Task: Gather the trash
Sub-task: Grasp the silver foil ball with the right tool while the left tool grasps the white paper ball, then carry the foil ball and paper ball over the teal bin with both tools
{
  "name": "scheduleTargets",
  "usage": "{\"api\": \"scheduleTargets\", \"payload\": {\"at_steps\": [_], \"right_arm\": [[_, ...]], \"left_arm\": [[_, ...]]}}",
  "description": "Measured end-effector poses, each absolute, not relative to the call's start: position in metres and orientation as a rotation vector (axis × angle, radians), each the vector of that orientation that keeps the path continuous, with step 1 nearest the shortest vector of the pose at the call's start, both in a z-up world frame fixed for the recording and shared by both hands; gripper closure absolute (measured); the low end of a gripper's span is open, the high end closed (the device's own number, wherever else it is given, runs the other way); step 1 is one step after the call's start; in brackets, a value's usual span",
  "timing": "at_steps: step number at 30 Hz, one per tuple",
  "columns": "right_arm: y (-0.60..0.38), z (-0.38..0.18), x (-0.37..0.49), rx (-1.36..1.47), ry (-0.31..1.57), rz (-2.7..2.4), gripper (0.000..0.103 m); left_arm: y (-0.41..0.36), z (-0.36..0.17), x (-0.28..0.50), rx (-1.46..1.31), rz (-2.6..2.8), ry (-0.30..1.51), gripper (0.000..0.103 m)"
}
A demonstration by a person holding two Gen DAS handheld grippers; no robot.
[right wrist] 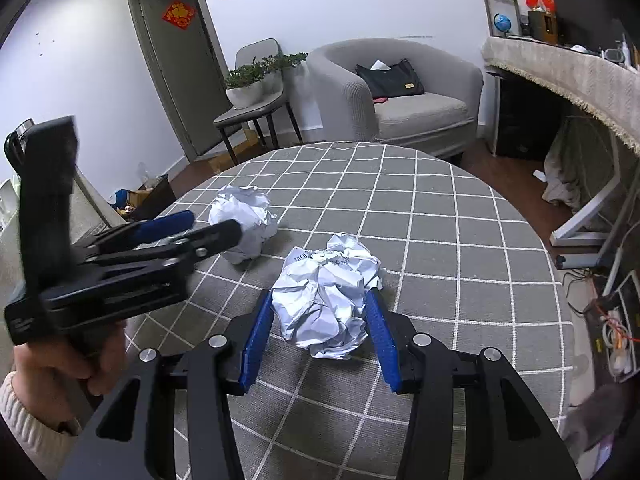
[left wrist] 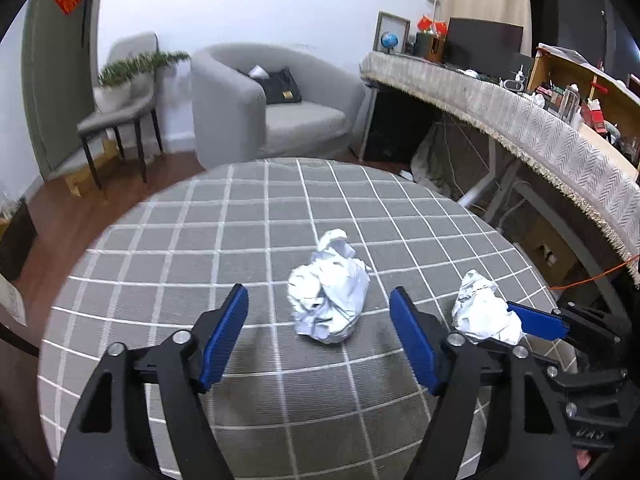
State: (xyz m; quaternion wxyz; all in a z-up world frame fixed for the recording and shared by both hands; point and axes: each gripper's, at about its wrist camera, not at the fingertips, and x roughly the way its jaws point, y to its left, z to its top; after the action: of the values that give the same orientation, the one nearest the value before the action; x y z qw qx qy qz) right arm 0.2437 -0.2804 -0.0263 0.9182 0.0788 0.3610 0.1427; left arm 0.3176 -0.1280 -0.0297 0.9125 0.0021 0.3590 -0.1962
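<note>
- My right gripper (right wrist: 318,312) is clamped on a paper ball (right wrist: 326,300); both blue pads press its sides, and the ball sits low over the table (right wrist: 460,240).
- In my left view the same held ball (left wrist: 482,308) shows at the right, pinched in the right gripper (left wrist: 516,320).
- My left gripper (left wrist: 320,336) stands wide apart with nothing between its pads.
- A second ball (left wrist: 330,296) lies on the checked cloth just ahead of the left gripper, between the lines of its two fingers and apart from both.
- From the right view, the left gripper (right wrist: 200,226) reaches in from the left, just beside that loose ball (right wrist: 244,226).
- A hand (right wrist: 68,360) in a cream sleeve grips its handle.
- Beyond the table stands a grey armchair (right wrist: 400,92).
</note>
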Motion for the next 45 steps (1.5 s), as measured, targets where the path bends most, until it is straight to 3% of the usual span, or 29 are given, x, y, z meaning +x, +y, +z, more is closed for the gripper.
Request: {"api": "scheduleTargets", "payload": {"at_steps": [3, 8, 18, 36, 45], "right_arm": [[-0.282, -0.026, 0.244, 0.171, 0.741, 0.291, 0.055], [-0.281, -0.028, 0.245, 0.17, 0.754, 0.284, 0.055], [-0.27, -0.026, 0.244, 0.162, 0.754, 0.289, 0.055], [-0.206, 0.004, 0.224, 0.133, 0.712, 0.424, 0.055], [-0.156, 0.013, 0.218, 0.065, 0.707, 0.491, 0.055]], "left_arm": [[-0.129, -0.032, 0.326, -0.026, -0.407, 0.759, 0.034], [-0.132, -0.039, 0.336, -0.048, -0.421, 0.807, 0.058], [-0.11, -0.029, 0.31, -0.074, -0.387, 0.806, 0.059], [-0.012, 0.008, 0.184, -0.097, -0.174, 0.711, 0.06], [0.035, 0.001, 0.144, -0.093, -0.061, 0.705, 0.06]]}}
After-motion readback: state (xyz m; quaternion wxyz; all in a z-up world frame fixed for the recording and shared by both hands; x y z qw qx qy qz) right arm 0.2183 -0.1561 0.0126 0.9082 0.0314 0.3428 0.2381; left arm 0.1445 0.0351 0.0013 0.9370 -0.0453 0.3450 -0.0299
